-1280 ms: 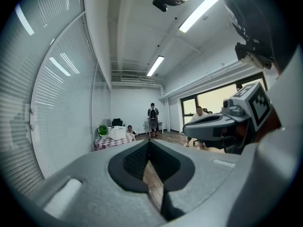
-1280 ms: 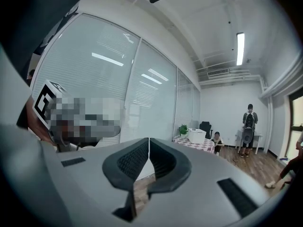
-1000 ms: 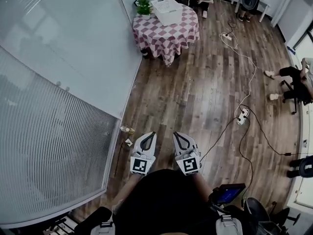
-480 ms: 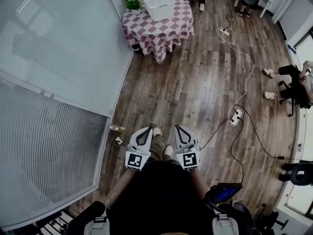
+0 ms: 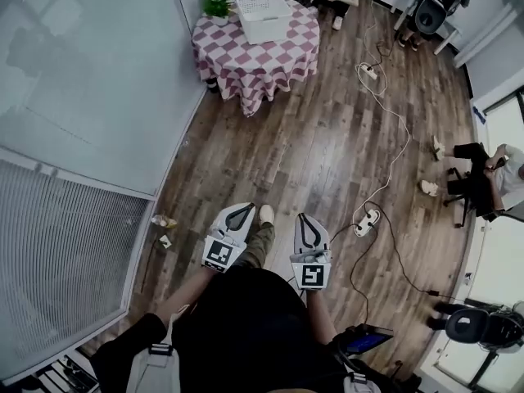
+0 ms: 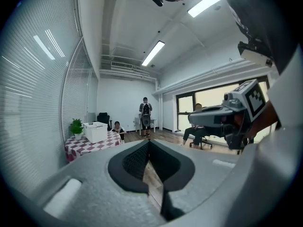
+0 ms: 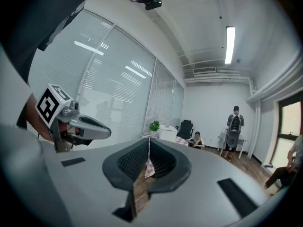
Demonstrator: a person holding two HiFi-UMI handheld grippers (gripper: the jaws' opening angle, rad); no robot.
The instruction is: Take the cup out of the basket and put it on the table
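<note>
Frosted glass partition (image 5: 82, 80) down the left of the head view, with slatted blinds (image 5: 57, 252) lower on the same side. Small scraps of litter (image 5: 162, 229) on the wood floor (image 5: 327, 129) at the foot of that wall.

Further along, at the far end of the room: round table (image 5: 246, 56) under a red-and-white checked cloth. Green potted plant (image 5: 217, 1) at its left edge, white basket (image 5: 272, 29) just right of the plant. Basket upright, open top facing up, long axis running near to far across the tabletop, far end leaning slightly left. Cup presumably inside but not to be made out in any view, so no telling its axis or which way it points.

Low in the picture, well apart from the table: left gripper (image 5: 244, 210), pointing up the picture toward the table, tip leaning a little right. Jaws together at the tips, nothing between them, only floor seen through the gap behind. One shoe (image 5: 266, 214) just right of it. Then right gripper (image 5: 305, 219), likewise aimed toward the table, jaws closed tip to tip and holding nothing.

Right of the grippers: white power strip (image 5: 366, 222) on the floor, with its cable (image 5: 401, 137) snaking away toward the far wall. At the right edge, a seated person (image 5: 483, 178), feet out on the floor.
</note>
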